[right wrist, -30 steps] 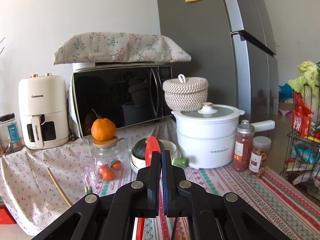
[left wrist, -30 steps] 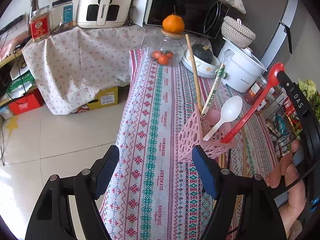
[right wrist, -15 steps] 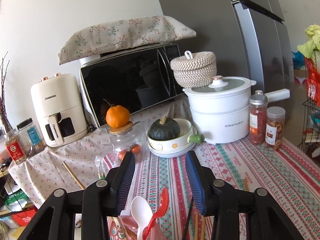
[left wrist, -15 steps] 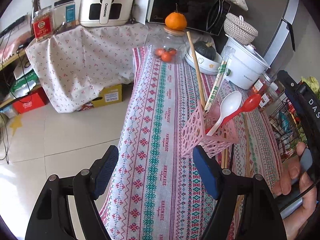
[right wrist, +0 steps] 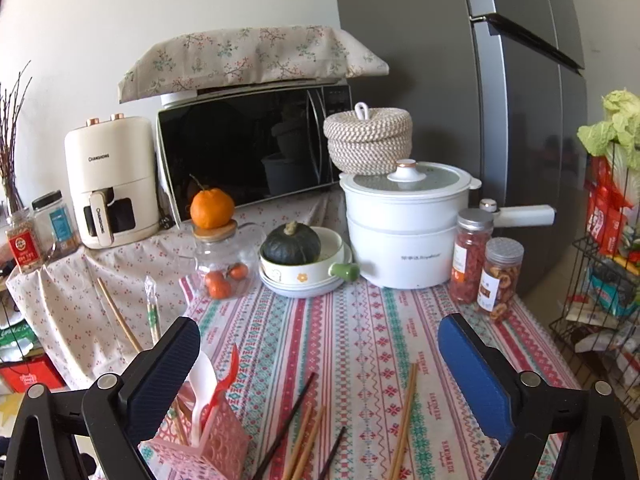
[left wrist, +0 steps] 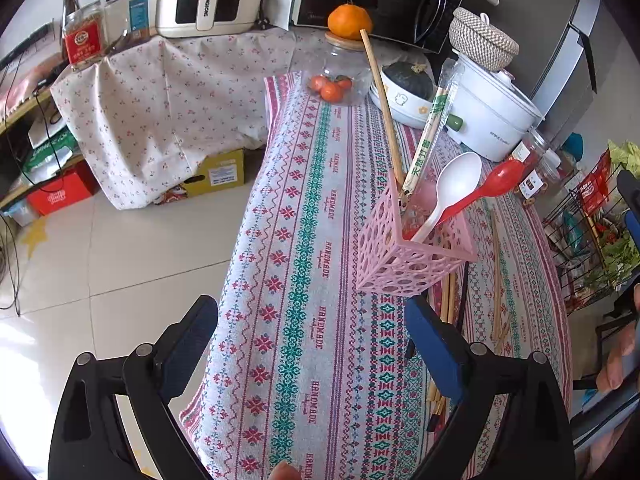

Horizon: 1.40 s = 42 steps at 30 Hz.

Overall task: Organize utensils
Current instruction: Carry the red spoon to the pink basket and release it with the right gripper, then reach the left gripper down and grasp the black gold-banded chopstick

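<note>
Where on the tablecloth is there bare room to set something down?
Free: the strip left of the pink basket, and the middle cloth between the bowl and the loose chopsticks. Crowded: the back row around the white pot and jars.

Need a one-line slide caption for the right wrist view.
Right gripper open over the table; red spoon in the pink holder, chopsticks left loose on the cloth.

One pink holder, two spoons in it, white and red, one wrapped chopstick pair, two snack jars, one pot
</note>
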Each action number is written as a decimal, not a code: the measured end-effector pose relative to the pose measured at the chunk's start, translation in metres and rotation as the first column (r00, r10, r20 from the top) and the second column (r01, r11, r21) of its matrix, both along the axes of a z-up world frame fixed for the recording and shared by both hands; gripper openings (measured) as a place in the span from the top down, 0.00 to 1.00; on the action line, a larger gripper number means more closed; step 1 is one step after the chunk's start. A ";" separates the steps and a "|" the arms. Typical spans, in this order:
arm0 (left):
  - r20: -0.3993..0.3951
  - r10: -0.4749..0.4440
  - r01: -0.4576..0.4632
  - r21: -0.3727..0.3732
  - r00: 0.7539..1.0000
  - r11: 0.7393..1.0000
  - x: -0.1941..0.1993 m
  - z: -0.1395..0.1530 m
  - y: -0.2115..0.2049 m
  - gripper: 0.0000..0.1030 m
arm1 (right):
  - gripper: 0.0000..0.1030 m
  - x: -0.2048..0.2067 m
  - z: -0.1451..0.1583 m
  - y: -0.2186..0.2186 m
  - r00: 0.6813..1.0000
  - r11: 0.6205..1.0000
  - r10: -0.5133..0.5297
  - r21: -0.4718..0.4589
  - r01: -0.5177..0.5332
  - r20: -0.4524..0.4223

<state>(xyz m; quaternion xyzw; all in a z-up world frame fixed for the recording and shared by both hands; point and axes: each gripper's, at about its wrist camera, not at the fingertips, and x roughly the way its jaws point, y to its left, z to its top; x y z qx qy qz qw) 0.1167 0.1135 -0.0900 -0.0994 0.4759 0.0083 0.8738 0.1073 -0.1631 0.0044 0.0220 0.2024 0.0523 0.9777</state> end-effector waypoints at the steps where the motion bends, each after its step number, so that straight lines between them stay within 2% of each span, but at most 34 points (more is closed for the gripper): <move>1: 0.006 -0.008 0.008 0.015 1.000 1.000 0.000 0.000 -0.003 0.04 | 0.03 -0.001 -0.002 -0.002 1.000 1.000 0.008 -0.023 -0.008 -0.013; 5: 0.011 -0.051 0.050 0.056 0.999 0.997 0.000 0.000 -0.018 0.02 | 0.03 -0.005 -0.014 -0.010 0.997 0.996 0.041 -0.079 -0.046 -0.061; 10: -0.011 -0.110 0.111 0.051 0.994 0.993 0.000 -0.005 -0.041 0.01 | 0.01 -0.002 -0.033 -0.022 0.983 0.993 0.066 -0.089 -0.082 -0.172; 16: -0.061 -0.184 0.187 0.055 0.981 0.981 0.003 -0.014 -0.068 0.01 | 0.01 0.006 -0.059 -0.036 0.954 0.985 0.018 -0.160 -0.068 -0.299; 21: -0.124 -0.234 0.237 0.009 0.964 0.971 0.008 -0.026 -0.085 0.01 | 0.01 0.012 -0.074 -0.054 0.924 0.984 -0.020 -0.169 -0.049 -0.381; 26: -0.159 -0.256 0.250 -0.057 0.954 0.967 0.011 -0.035 -0.099 0.03 | 0.01 0.019 -0.088 -0.067 0.880 0.988 -0.052 -0.155 -0.025 -0.472; 28: -0.161 -0.278 0.263 -0.105 0.947 0.959 0.012 -0.035 -0.105 0.06 | 0.01 0.021 -0.094 -0.072 0.859 0.988 -0.064 -0.153 -0.017 -0.508; 31: -0.158 -0.329 0.308 -0.143 0.931 0.940 0.011 -0.035 -0.120 0.22 | 0.01 0.023 -0.102 -0.078 0.831 0.991 -0.068 -0.134 -0.008 -0.552; 33: -0.141 -0.352 0.331 -0.152 0.926 0.931 0.010 -0.036 -0.131 0.39 | 0.01 0.024 -0.106 -0.084 0.813 0.993 -0.069 -0.117 0.001 -0.578; 34: -0.130 -0.365 0.345 -0.156 0.922 0.926 0.011 -0.037 -0.137 0.43 | 0.01 0.025 -0.109 -0.087 0.803 0.994 -0.071 -0.108 0.008 -0.591; 36: -0.127 -0.383 0.364 -0.152 0.915 0.919 0.016 -0.043 -0.151 0.58 | 0.01 0.028 -0.114 -0.093 0.781 0.996 -0.077 -0.087 0.029 -0.620; 39: -0.128 -0.391 0.374 -0.136 0.911 0.917 0.028 -0.052 -0.171 0.69 | 0.01 0.030 -0.121 -0.105 0.748 0.997 -0.082 -0.045 0.069 -0.658; 42: -0.098 -0.392 0.384 -0.090 0.915 0.919 0.043 -0.056 -0.191 0.73 | 0.01 0.030 -0.126 -0.114 0.729 0.995 -0.080 -0.008 0.101 -0.679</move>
